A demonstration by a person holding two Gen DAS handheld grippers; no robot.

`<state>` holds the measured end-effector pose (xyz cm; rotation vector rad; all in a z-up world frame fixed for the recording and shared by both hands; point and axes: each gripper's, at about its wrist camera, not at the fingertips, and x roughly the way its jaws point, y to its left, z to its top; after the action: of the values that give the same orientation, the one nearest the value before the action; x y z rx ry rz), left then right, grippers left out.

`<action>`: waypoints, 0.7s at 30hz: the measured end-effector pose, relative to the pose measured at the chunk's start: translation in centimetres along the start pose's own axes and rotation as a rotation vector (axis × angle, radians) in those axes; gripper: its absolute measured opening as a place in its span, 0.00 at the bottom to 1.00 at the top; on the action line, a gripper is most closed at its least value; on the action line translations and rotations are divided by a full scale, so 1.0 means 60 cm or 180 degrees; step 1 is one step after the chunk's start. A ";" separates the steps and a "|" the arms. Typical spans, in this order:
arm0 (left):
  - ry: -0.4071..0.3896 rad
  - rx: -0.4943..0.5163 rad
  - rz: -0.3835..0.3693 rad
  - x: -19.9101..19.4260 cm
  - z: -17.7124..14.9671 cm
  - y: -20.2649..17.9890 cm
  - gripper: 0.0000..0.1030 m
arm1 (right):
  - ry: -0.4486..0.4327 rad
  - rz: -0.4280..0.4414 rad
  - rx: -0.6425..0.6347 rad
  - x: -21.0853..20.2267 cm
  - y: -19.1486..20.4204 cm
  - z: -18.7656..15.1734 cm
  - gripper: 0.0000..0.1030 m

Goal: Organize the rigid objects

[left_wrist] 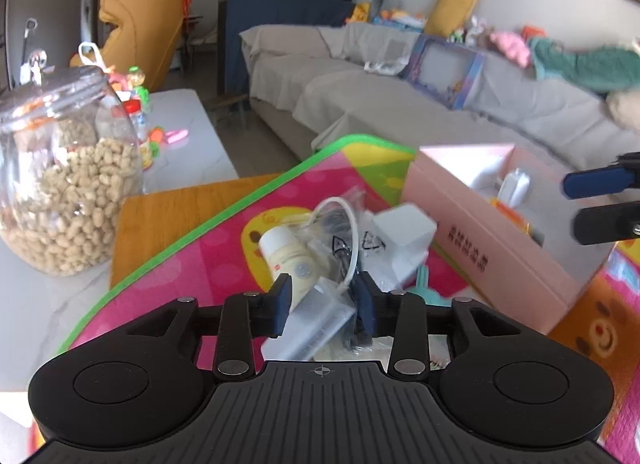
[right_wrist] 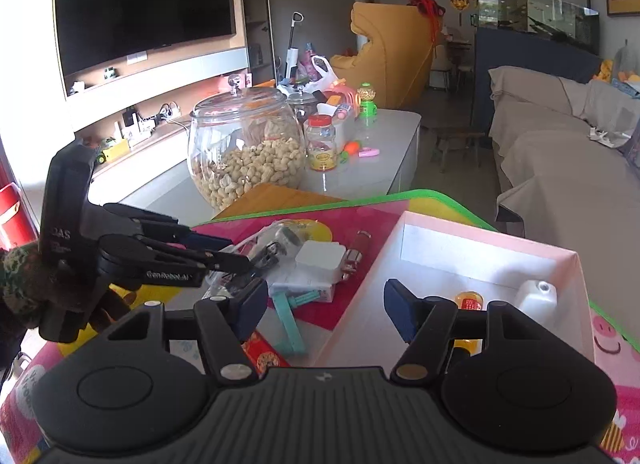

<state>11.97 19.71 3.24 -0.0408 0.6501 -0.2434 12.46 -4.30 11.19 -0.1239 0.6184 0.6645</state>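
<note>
My left gripper (left_wrist: 322,304) has its fingers (left_wrist: 282,302) spread over the pile beside the pink box (left_wrist: 492,242). The cream bottle (left_wrist: 290,254) looks hard, light, slippery; I'd pinch its middle. Right gripper (right_wrist: 326,314) is spread, empty.

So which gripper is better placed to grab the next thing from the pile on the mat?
Probably left. The left gripper is open right over the pile, straddling the cream bottle and a small box, while the right gripper hangs open at the pink box rim.
</note>
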 end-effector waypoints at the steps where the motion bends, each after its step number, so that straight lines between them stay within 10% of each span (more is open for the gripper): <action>1: 0.0000 -0.0049 -0.0034 0.003 -0.002 0.004 0.39 | 0.0035 -0.0020 0.0042 0.012 0.000 0.010 0.62; 13: 0.0022 -0.0005 -0.0197 -0.100 -0.086 -0.042 0.37 | 0.0577 -0.0143 0.0097 0.215 0.021 0.096 0.45; 21: -0.0045 -0.0363 -0.0171 -0.131 -0.108 -0.024 0.37 | 0.0806 0.0120 -0.0249 0.182 0.059 0.055 0.21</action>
<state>1.73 20.39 2.93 -0.1694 0.6490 -0.2575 18.64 5.34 7.90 -0.2728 0.8399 0.7154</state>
